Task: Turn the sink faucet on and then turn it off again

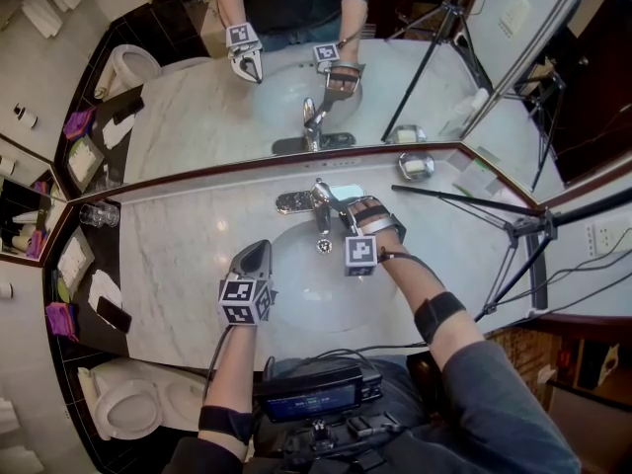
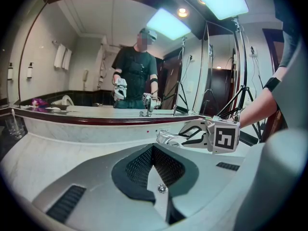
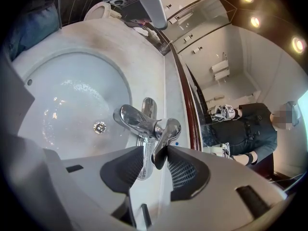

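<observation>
Closest to you, at the bottom centre of the head view, sits a dark screen unit strapped at your chest, with your two forearms reaching up the frame from either side of it.

Your left gripper hangs over the front left rim of the sink basin, left of centre. Its jaws are clenched together with nothing between them.

Further up the frame, just right of centre, your right gripper is tipped down at the faucet, which stands on the white marble counter at the back rim of the basin, above the drain. In the right gripper view the jaws stand apart and the tip of the chrome lever lies between them. It is close against the pad on the right of that frame, with a visible gap to the other pad, so the grip is not closed on it. The spout points out over the bowl.

At the left end of the counter stands a glass tumbler. A soap dish sits at the back right, and a black tripod leans in from the right edge.

Beyond the counter, the wall mirror fills the top of the frame and reflects both grippers and the faucet.
</observation>
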The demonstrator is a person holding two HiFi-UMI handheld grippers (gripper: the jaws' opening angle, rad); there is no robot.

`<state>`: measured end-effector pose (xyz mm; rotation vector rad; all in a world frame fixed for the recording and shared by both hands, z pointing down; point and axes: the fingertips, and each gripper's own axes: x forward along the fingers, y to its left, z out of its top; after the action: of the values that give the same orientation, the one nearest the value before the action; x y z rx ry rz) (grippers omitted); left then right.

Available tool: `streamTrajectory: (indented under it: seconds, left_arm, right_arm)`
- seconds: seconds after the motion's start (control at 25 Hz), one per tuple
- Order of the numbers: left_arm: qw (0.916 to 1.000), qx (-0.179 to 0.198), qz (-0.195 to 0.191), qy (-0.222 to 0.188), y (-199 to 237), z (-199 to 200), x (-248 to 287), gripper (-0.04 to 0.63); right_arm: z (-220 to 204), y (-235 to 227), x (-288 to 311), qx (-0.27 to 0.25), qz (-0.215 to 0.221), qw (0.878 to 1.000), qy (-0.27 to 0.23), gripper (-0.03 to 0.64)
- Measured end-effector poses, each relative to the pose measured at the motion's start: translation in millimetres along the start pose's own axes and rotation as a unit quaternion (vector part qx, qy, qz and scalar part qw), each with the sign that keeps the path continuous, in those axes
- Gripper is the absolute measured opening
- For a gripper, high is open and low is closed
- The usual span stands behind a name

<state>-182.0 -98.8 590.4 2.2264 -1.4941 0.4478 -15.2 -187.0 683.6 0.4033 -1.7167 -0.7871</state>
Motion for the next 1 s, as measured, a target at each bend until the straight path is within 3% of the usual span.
streamTrajectory:
  seconds: [0.48,0.8,1.0]
  left_arm:
    - [1.0,0.005,0.004,0.001,4.8,0.7,-5.3,0.0]
    - [1.0,0.005,0.002,0.0,1.9,0.1,-5.6,0.0]
    - [1.0,0.006,-0.002,0.001,-3.1,-1.7,-5.5,0.0]
  right_arm:
    - [0.0,1.0,-2.2,0.005,-0.002,1.0,0.005,0.164]
    - [-4.0,0.2,-27.0,0.11,0.007,0.994,-0.005,0.167]
    - [-8.7,-7.7,-52.9,0.213,-0.011,0.977,-0.03,0.159]
